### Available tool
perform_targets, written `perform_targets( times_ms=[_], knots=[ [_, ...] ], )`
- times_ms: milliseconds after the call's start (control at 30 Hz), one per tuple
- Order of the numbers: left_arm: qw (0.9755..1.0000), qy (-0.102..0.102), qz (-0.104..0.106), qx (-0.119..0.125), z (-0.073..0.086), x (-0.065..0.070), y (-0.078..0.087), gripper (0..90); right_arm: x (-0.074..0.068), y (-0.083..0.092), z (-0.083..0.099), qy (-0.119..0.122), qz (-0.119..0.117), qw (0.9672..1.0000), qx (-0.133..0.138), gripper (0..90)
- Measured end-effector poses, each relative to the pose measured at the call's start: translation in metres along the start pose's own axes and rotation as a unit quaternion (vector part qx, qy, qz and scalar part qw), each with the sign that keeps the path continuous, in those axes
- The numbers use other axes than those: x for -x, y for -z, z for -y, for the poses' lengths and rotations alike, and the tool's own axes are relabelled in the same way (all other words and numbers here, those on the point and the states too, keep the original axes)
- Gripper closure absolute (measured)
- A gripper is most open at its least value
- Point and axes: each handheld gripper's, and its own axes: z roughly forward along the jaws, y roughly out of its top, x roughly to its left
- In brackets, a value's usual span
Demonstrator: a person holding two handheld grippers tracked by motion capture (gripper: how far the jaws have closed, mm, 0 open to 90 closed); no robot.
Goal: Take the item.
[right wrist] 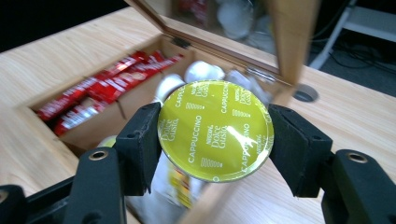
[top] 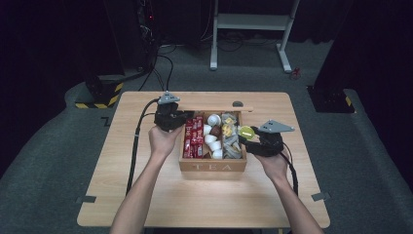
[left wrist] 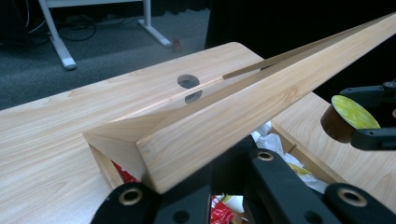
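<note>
A wooden tea box (top: 213, 166), lettered "TEA" on its front wall, stands near the middle of the desk (top: 146, 195), closer to the far edge than to the near one. The left gripper (top: 176, 118), at the box's far left corner, has its jaws closed on the edge of the raised wooden lid (left wrist: 261, 98), holding it propped open. The right gripper (top: 250, 136) hangs just over the box's right wall, its jaws partly closed on a coffee capsule (right wrist: 215, 136); the pads press the capsule's rim from both sides, and the yellow-green foil top reads "Dolce Gusto Cappuccino". The capsule is clear of the compartments. Inside the box, red sachets (top: 194, 137) fill the left compartment, white capsules (top: 213, 134) the middle one, and pale wrapped packets (top: 232, 146) the right one. A round cable hole (left wrist: 188, 81) lies near the desk's far edge behind the lid.
</note>
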Motion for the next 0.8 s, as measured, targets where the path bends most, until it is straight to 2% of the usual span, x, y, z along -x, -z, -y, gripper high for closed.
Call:
perform_targets(
  times_ms=[167,333,533,667,733,767,800],
  knots=[
    [1.0000,0.001,0.004,-0.006,0.001,0.000,0.001,90.0,0.014,0.009,0.007,-0.021,0.012,0.9997,-0.005,38.0],
    [0.9999,-0.005,0.005,-0.013,0.001,0.001,0.002,90.0,0.020,0.016,0.007,-0.011,0.029,0.9995,-0.002,38.0],
    [0.9999,-0.008,0.000,-0.015,0.001,0.003,0.004,90.0,0.034,0.021,0.011,-0.035,0.031,0.9989,-0.007,38.0],
    [0.9998,-0.009,-0.002,-0.016,0.002,0.004,0.004,90.0,0.040,0.019,0.015,-0.038,0.032,0.9987,-0.014,38.0],
    [0.9998,-0.008,-0.001,-0.016,0.002,0.004,0.004,90.0,0.046,0.012,0.024,-0.053,0.034,0.9977,-0.023,37.9],
    [0.9998,-0.008,-0.001,-0.017,0.002,0.004,0.004,90.0,0.046,0.012,0.024,-0.053,0.034,0.9977,-0.023,37.9],
    [0.9998,-0.010,-0.001,-0.018,0.002,0.004,0.004,90.0,0.049,0.006,0.030,-0.062,0.036,0.9968,-0.035,37.9]
  ],
)
